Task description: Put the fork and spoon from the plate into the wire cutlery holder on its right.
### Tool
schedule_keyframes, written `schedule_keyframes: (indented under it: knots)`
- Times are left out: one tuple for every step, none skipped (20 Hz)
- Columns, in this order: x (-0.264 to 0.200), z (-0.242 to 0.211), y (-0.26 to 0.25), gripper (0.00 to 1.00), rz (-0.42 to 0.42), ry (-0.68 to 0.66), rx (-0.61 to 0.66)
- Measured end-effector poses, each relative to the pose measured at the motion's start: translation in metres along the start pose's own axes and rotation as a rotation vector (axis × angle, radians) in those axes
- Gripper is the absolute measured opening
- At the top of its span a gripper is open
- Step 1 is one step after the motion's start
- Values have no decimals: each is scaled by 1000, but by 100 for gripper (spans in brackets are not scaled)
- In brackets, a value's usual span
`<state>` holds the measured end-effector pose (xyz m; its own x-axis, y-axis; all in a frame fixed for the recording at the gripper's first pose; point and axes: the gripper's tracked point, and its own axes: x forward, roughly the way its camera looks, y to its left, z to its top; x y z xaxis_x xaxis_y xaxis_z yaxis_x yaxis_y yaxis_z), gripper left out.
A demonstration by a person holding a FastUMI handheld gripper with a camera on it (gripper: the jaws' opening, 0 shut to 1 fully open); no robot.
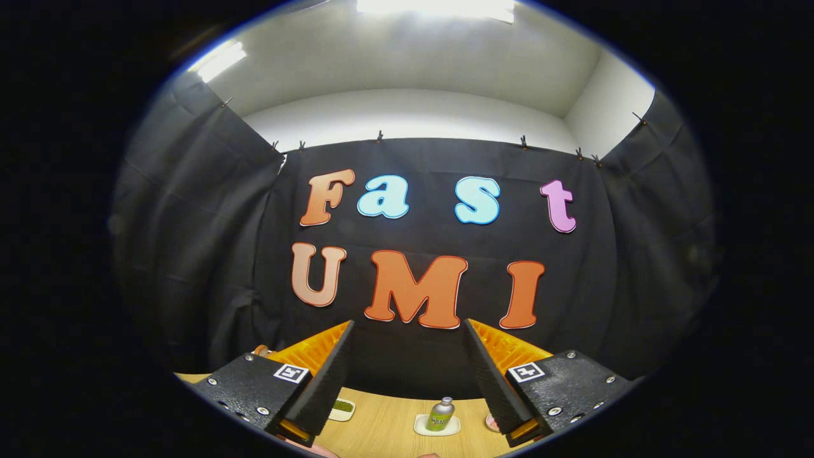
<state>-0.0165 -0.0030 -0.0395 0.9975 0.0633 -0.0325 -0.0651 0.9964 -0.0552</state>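
My gripper (408, 327) was spread wide, nothing between the fingers, tips raised against the black booth wall (407, 254). It was aimed high, so only a strip of the wooden table (388, 423) showed low between the fingers. On that strip: a small green bottle (440, 415) standing upright on a white coaster (420, 427), a white dish with green contents (342, 409) beside my left finger, and a pinkish item (490, 421) mostly hidden by my right finger. Couldn't tell where the plate, fork, spoon or wire holder sat.
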Motion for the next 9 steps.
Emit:
schedule_keyframes:
  knots:
    - [-1, 0, -1, 98, -1, 0, 1]
    - [0, 1, -1, 98, -4, -4, 2]
    - [1, 3, -1, 98, -4, -8, 4]
    - [0, 4, 0, 98, -1, -12, 7]
    - [-1, 5, 1, 98, 3, -16, 10]
    - [-2, 5, 2, 98, 10, -19, 12]
    - [-2, 5, 2, 98, 11, -22, 13]
    - [-2, 4, 3, 98, 17, -22, 19]
    - [-4, 4, 5, 98, 21, -19, 23]
